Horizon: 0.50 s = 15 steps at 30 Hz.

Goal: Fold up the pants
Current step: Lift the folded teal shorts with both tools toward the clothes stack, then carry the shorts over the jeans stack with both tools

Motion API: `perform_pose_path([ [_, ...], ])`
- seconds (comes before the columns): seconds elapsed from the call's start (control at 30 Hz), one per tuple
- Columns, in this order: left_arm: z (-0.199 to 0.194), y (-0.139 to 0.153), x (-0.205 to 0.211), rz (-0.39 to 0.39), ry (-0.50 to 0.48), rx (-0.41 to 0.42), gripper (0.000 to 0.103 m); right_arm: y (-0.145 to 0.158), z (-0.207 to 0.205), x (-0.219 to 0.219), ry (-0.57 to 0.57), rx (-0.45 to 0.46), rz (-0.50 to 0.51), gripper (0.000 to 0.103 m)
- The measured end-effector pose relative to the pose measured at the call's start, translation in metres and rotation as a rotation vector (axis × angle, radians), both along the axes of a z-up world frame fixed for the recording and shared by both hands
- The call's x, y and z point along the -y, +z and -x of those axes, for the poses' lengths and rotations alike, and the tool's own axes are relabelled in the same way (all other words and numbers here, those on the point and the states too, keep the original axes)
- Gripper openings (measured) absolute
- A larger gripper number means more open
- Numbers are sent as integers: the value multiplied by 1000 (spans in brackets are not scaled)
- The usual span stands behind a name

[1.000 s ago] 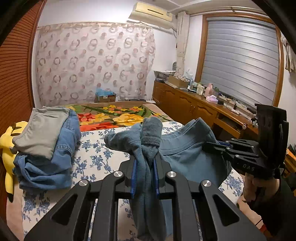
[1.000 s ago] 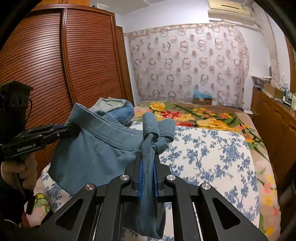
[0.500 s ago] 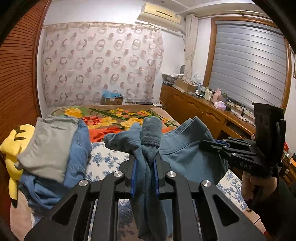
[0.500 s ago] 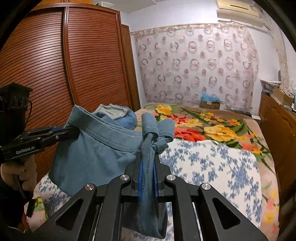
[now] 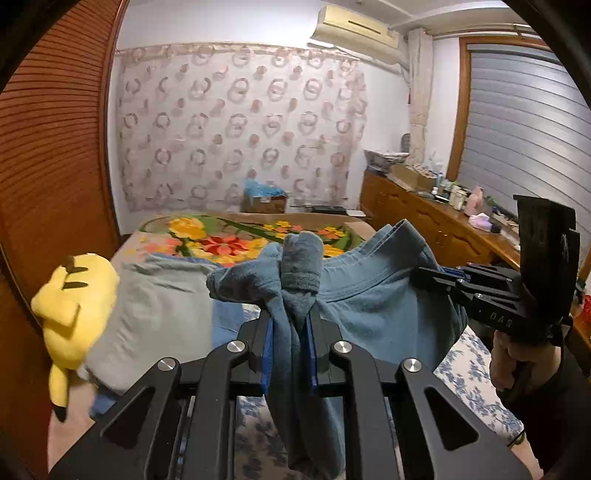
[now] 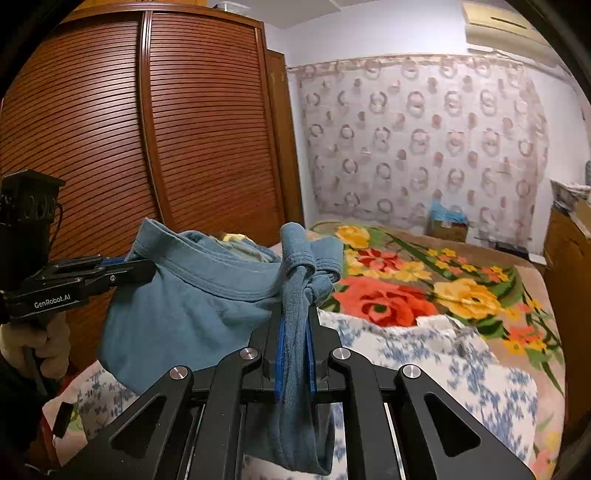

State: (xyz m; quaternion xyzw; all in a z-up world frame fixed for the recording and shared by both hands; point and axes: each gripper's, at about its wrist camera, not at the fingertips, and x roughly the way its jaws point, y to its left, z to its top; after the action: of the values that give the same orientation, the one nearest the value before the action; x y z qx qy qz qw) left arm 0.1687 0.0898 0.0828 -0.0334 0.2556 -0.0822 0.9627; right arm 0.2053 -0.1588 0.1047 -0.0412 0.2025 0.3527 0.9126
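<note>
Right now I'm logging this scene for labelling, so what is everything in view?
Pants: one, blue, held up between both tongs above the bed.
Bed: one, blue-flowered white sheet, bright floral blanket at the far end.
Clothes pile: one, grey piece on blue denim, left side of the bed.
Plush: one, yellow, left of the pile.
Wardrobe: one, brown, slatted, left of the bed.
Curtain: one, ring-patterned, far wall.
Air conditioner: one, cream, above the curtain.
Counter: one, wooden, cluttered, right wall.
Left tongs: shut on the pants.
Right tongs: shut on the pants.
</note>
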Motion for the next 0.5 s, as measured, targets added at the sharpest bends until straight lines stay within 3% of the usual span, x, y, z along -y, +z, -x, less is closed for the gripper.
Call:
perform_pose_path([
  [0.5,-22,4,-48,4,105,1,16,9,-79,-47,104,49,41,9],
])
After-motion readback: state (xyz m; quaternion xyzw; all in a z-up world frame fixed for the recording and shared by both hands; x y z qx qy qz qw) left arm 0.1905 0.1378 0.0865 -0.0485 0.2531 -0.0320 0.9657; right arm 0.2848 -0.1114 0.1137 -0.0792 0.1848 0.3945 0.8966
